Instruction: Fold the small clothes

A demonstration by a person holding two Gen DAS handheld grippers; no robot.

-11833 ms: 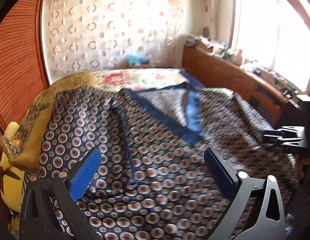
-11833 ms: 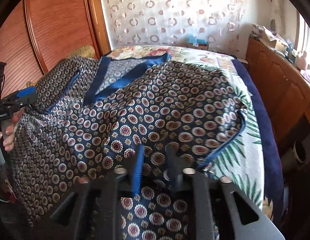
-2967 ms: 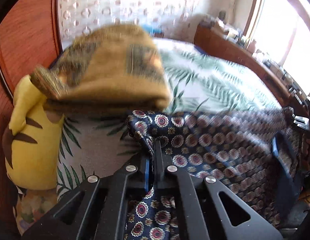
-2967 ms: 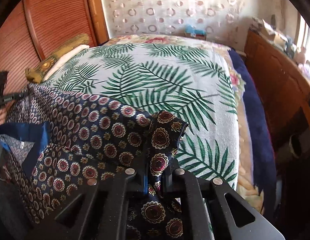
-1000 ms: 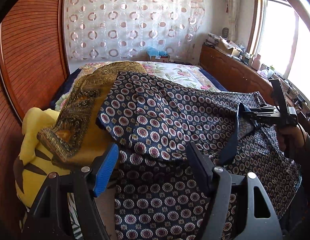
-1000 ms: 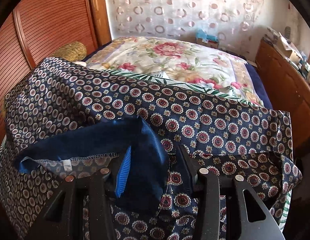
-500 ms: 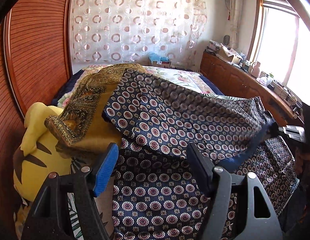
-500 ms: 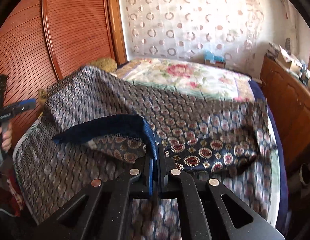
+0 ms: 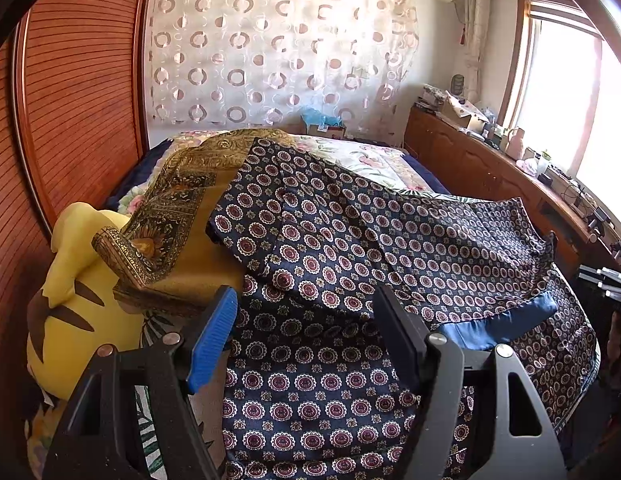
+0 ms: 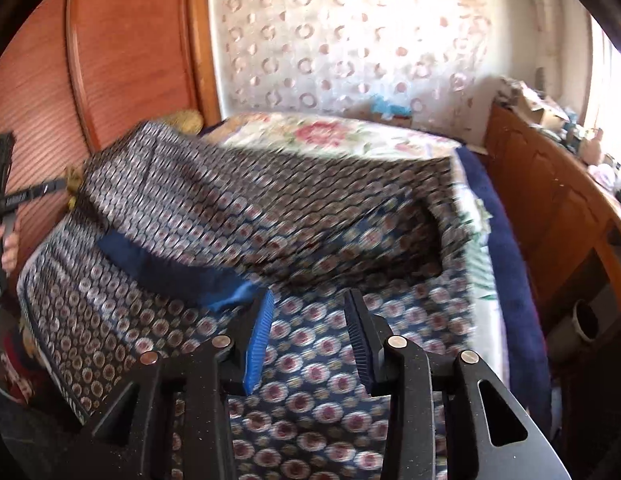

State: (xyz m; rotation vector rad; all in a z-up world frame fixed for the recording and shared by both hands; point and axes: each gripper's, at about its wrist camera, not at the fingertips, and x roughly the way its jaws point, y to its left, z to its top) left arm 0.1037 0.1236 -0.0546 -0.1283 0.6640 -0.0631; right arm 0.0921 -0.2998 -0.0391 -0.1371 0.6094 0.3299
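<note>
One patterned garment (image 9: pixel 390 240) lies spread over the bed (image 9: pixel 374 160), filling the centre and lower part of the left wrist view. It is dark navy with rows of round maroon-and-white medallions. Its upper layer is folded over the lower layer, and one plain blue band (image 9: pixel 498 322) of trim shows at the fold edge, centre right of that frame. In the right wrist view the same garment (image 10: pixel 246 216) is motion-blurred; the blue band (image 10: pixel 178 276) runs across the centre left of the frame.

Left claw (image 9: pixel 304 330): two fingers, spread wide apart at the bottom centre of the left wrist view. Nothing sits between them; the garment shows below the gap. One blue pad (image 9: pixel 212 340) is visible on the finger at the left of the frame.

Right claw (image 10: pixel 308 334): two fingers, parted to a moderate gap at the bottom centre of the right wrist view. The gap holds nothing; the cloth shows beneath it. The end of the blue band lies just beside the finger at the left of the frame; contact cannot be determined. Both pads are blue.

Other items, left wrist view:
- One gold patterned cloth (image 9: pixel 178 204), centre left, partly under the garment's upper-left edge.
- One yellow plush toy (image 9: pixel 74 300) with dark marks, lower left, beneath the gold cloth.
- One curtain (image 9: pixel 278 48) with a ring pattern, top centre.
- One wooden cabinet (image 9: pixel 470 160) along the right side.

In the right wrist view, the other claw (image 10: pixel 10 196) appears at the left edge, with part of a hand (image 10: pixel 8 248) below it.
</note>
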